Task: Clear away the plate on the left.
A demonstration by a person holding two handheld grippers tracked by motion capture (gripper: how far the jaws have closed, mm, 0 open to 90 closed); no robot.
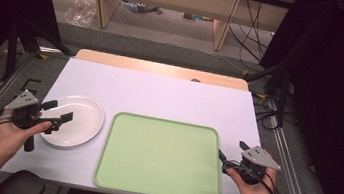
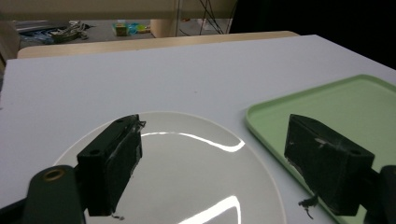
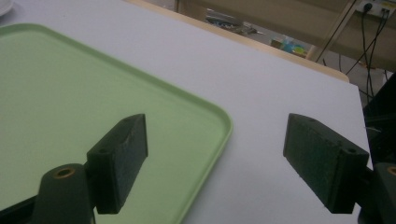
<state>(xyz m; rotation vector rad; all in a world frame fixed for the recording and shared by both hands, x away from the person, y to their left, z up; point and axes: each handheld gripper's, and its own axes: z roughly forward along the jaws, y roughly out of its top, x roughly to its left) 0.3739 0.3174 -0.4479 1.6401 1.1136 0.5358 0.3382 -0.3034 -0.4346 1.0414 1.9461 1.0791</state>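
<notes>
- Left gripper view: the left gripper (image 2: 212, 163) has its jaws spread wide with nothing between the pads; they hover just over the white plate (image 2: 187, 172), one jaw above the plate's left part, the other out past its right rim, toward the tray.
- High view: the left gripper (image 1: 58, 111) sits at the plate's (image 1: 82, 115) near-left edge, held by the person's left hand (image 1: 16, 134).
- Right gripper view: the right gripper (image 3: 215, 158) is also wide and holds nothing; one jaw hangs over the tray's corner, the other over bare table.
- The plate lies flat on the white table (image 1: 160, 93), just left of the green tray (image 1: 162, 156), close to it but apart from it as far as I can tell.
- The right gripper (image 1: 233, 153) waits at the tray's right edge, in the right hand (image 1: 256, 189).
- Risk, as I judge it: the plate is shallow, glossy and flat on the table, so the pads may slide off the rim rather than bite.
- A pinch at one edge could let the far side sag or swing into the tray's raised lip.
- Pushing a jaw under the rim could shove the plate sideways.
</notes>
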